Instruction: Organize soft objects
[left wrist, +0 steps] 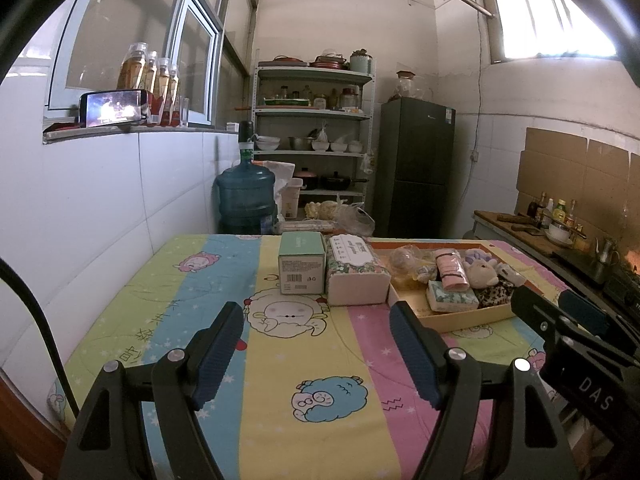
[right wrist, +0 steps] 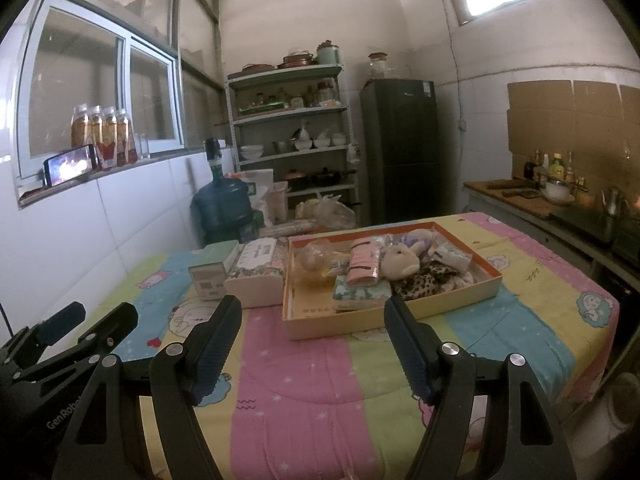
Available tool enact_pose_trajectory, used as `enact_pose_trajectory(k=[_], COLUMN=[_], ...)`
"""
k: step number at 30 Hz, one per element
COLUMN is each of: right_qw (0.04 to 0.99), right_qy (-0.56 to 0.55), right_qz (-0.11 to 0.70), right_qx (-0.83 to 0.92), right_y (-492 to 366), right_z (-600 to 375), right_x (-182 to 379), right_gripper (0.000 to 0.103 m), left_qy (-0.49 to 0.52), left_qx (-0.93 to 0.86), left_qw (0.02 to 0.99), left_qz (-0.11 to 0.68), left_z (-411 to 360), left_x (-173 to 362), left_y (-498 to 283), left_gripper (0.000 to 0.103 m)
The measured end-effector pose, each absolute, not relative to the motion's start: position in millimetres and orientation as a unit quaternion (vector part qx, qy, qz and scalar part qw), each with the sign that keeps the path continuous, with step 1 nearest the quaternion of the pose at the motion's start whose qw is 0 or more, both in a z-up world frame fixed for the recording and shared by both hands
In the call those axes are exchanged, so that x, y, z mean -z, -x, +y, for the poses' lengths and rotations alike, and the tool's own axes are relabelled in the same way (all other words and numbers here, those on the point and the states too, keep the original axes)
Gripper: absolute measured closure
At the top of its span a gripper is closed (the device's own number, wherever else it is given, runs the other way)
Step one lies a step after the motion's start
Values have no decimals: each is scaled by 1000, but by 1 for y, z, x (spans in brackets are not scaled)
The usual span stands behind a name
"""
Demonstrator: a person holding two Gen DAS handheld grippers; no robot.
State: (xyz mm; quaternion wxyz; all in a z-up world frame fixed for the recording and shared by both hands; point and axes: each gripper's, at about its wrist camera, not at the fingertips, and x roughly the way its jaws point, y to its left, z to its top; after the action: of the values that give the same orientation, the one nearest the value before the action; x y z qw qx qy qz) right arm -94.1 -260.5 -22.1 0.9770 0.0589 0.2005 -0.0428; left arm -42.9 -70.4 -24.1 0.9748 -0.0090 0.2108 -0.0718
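Note:
A shallow cardboard tray [right wrist: 360,326] with an orange rim sits on the striped cartoon tablecloth [right wrist: 304,392]. It holds soft things: a beige plush rabbit [right wrist: 400,262], a pink striped roll [right wrist: 362,266], a leopard-print cloth [right wrist: 428,278], a green floral tissue pack [right wrist: 362,292] and a clear bag [right wrist: 314,258]. The tray also shows in the left wrist view [left wrist: 468,318]. Left of it lie a floral tissue pack [left wrist: 356,276] and a green box [left wrist: 302,266]. My left gripper [left wrist: 316,320] and right gripper [right wrist: 312,312] are open and empty, short of these things.
A blue water jug [left wrist: 246,198], a metal shelf with dishes [left wrist: 312,128] and a dark fridge [left wrist: 416,164] stand behind the table. A counter with bottles [right wrist: 552,192] runs along the right. A phone [left wrist: 114,112] and bottles sit on the window sill at left.

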Motion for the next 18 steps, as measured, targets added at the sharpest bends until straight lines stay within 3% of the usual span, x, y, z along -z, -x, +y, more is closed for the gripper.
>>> enact_pose_trajectory(k=[18], right_qw=[977], right_qy=[-60], right_qz=[201], right_qx=[42], right_y=[95], right_z=[-258], right_x=[22], right_gripper=[28], left_qy=[9], left_qx=[72], left_qw=[975], left_qz=[211], left_z=[-71], left_x=[24], left_y=[42], left_gripper=[27])
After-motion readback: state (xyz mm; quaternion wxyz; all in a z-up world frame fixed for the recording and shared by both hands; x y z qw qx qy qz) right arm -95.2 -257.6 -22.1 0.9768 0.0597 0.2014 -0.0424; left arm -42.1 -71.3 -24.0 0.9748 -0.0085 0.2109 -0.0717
